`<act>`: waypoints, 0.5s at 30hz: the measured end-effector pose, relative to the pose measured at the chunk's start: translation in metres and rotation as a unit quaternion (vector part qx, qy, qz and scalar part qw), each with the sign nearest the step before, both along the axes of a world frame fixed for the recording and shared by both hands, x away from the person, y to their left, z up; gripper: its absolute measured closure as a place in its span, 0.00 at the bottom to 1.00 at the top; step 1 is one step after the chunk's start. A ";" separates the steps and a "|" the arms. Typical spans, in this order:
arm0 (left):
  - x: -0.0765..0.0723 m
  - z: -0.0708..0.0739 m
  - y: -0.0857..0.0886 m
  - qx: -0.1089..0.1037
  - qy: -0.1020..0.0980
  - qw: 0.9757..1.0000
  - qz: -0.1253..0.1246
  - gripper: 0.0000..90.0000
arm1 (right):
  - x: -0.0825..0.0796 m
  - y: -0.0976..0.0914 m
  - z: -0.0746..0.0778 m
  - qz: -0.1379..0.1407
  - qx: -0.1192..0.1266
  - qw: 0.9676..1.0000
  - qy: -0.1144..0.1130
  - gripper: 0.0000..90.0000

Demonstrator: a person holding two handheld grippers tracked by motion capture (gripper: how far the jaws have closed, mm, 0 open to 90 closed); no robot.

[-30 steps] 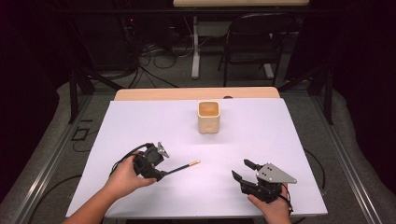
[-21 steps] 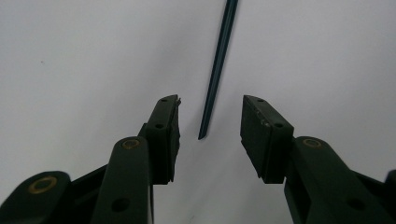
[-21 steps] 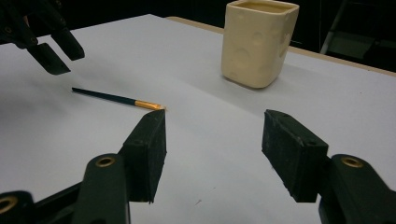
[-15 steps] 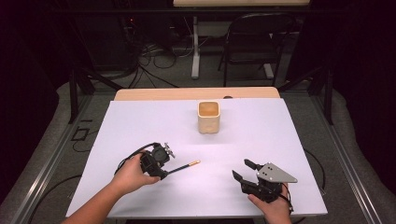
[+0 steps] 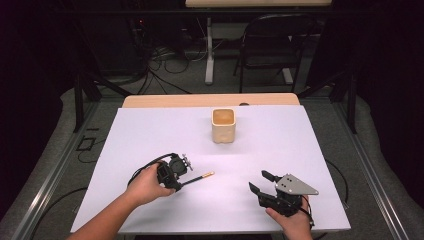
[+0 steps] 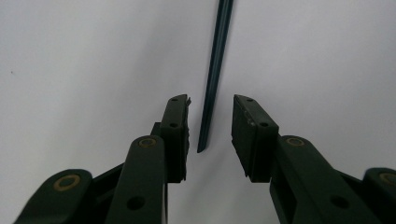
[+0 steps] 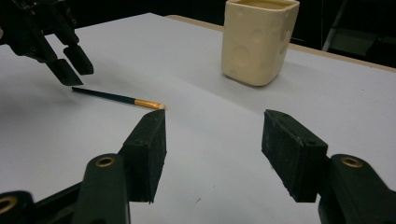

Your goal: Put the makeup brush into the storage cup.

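Left claw [image 6: 211, 123] closing around paintbrush [image 6: 215, 70].

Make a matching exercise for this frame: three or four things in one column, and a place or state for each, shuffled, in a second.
Things:
1. brush
2. cup
3. left gripper
4. right gripper

Places or states:
a. jaws open, nothing between them
b. upright on the far middle of the table
c. lying flat, handle end between two pads
d. jaws just closing around a handle, pads not yet on it

Pairs: 1-c, 2-b, 3-d, 4-a
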State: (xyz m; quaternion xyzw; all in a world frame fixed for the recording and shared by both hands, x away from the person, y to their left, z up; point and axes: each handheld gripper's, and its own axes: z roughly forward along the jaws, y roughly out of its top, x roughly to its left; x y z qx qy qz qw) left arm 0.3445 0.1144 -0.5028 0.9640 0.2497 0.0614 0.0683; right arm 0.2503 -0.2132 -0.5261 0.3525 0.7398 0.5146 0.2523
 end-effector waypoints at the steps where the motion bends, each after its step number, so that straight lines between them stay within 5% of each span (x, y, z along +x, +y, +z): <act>1: 0.001 0.001 -0.002 0.002 0.001 1.000 0.000 0.74 | 0.000 0.000 0.000 0.000 0.000 1.000 0.000 0.45; 15: 0.012 -0.002 -0.031 0.026 0.015 0.999 -0.024 0.77 | 0.001 -0.001 0.000 0.002 0.003 1.000 0.000 0.45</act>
